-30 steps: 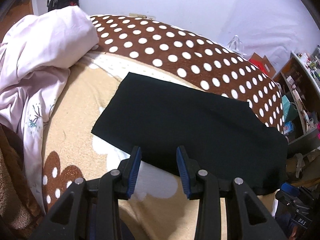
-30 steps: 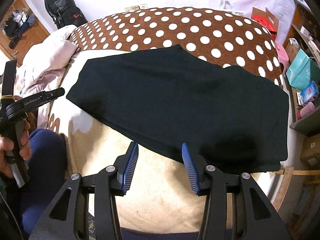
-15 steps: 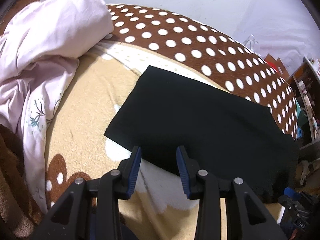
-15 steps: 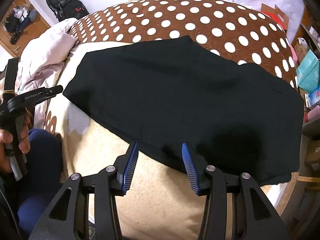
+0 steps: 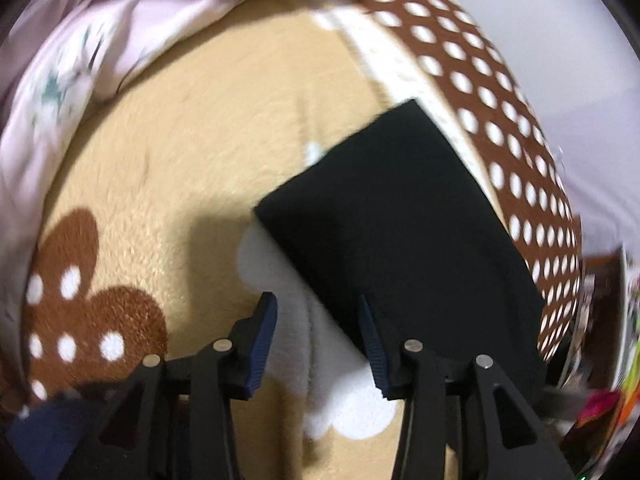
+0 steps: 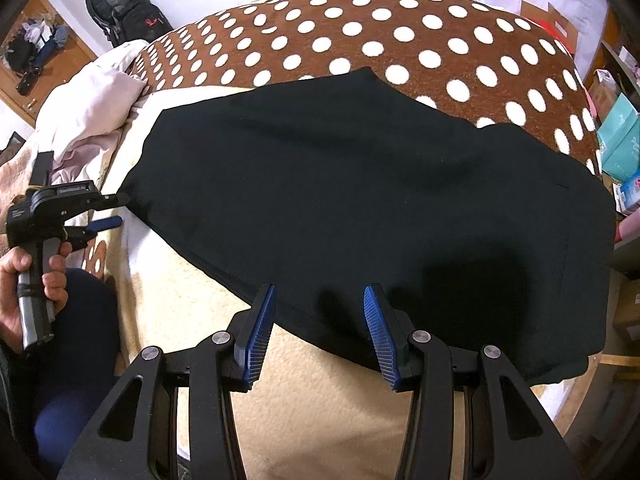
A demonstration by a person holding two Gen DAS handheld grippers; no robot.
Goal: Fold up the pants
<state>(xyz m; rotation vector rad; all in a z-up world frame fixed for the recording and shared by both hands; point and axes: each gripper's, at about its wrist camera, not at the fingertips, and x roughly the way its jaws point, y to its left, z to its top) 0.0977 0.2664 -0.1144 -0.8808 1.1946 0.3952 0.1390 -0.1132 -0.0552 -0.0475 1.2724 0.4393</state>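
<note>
Both grippers — left gripper (image 5: 318,334), right gripper (image 6: 320,330) — hover with fingers spread, gripping nothing; black pants (image 6: 360,200) lie flat on the fleece blanket (image 6: 320,412), just ahead.

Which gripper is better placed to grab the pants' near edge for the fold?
Right gripper: open, straddling the black pants' near hem. The left gripper, also open, sits mostly beside their corner.

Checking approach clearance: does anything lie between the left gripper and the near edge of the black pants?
Nothing but bare blanket. In the left wrist view, the open left gripper is just short of the black pants; only a white fleece patch lies between.
</note>
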